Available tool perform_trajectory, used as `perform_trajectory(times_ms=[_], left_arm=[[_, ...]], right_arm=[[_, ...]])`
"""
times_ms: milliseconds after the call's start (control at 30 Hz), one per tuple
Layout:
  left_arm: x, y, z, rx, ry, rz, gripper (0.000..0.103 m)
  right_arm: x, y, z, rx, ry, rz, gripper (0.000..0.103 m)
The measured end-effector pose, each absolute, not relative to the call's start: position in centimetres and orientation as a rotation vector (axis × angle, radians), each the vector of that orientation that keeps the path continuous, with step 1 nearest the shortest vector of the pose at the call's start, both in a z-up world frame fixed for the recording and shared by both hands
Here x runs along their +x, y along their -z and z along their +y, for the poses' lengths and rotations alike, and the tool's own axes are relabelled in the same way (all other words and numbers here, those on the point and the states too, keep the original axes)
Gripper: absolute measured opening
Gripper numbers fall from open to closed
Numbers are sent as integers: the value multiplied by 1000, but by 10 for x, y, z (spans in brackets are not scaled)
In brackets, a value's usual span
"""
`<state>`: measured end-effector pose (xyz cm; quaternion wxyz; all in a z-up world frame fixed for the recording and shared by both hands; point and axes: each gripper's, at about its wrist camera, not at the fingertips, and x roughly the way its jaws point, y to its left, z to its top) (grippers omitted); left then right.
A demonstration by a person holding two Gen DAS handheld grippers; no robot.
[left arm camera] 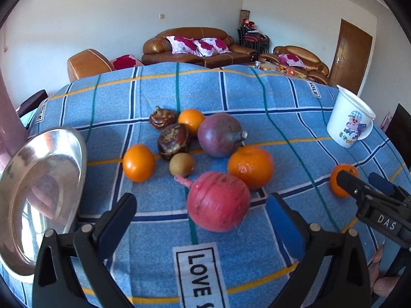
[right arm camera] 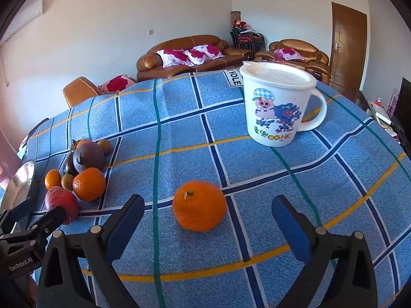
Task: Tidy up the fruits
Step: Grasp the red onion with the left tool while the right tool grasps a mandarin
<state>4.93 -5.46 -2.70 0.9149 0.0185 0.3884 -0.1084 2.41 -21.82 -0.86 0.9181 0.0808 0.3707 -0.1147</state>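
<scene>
A pile of fruit lies on the blue checked cloth (left arm camera: 154, 95): a red-pink fruit (left arm camera: 217, 201), a purple fruit (left arm camera: 219, 134), three oranges (left arm camera: 250, 166) (left arm camera: 138, 162) (left arm camera: 191, 120), a small kiwi (left arm camera: 181, 164) and two dark brown ones (left arm camera: 174, 141). My left gripper (left arm camera: 203, 214) is open, just short of the red-pink fruit. A lone orange (right arm camera: 199, 205) lies apart to the right. My right gripper (right arm camera: 205, 220) is open with its fingers either side of it, slightly nearer me. The right gripper also shows in the left wrist view (left arm camera: 364, 182).
A shiny metal plate (left arm camera: 38, 192) lies at the left edge of the table, next to a pink object (left arm camera: 10, 123). A white lidded mug with a cartoon pig (right arm camera: 276, 105) stands at the far right. Brown sofas (left arm camera: 190, 46) stand beyond the table.
</scene>
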Motion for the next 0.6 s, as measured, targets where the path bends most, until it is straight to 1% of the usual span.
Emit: perform_trajectory(times_ms=[33,67,133,167,200,233,267,300,333,367,400,600], left_arm=[[53,28,-56,37,218,804,93],[56,30,-57,33,219,815,90],[61,36,-57,20,235,834,80],[62,39,-57,16,243,849,79],[64,41,-57,5,260,867,73],[66,42,-56,-9,282,876,66],[66,43,-55,-21,296,883,63],[66,44,-55,-30,306,886,56],[65,44,-54,-37,311,887,55],[64,44,-53,-45,315,888,55],[64,44,-51,-58,321,888,55],[55,42,-37,-103,332,875,55]], right_arm=[[29,12,-218,161,240,779,93],[34,15,-220,164,243,806,86],[40,21,-224,194,228,837,78],[42,23,-225,202,227,848,77],[43,25,-227,210,232,858,77],[44,26,-228,214,237,861,73],[44,25,-227,211,238,858,70],[44,25,-226,202,234,861,68],[44,24,-223,187,232,863,62],[45,25,-220,170,232,866,54],[45,24,-217,152,238,869,49],[36,19,-217,153,226,843,48]])
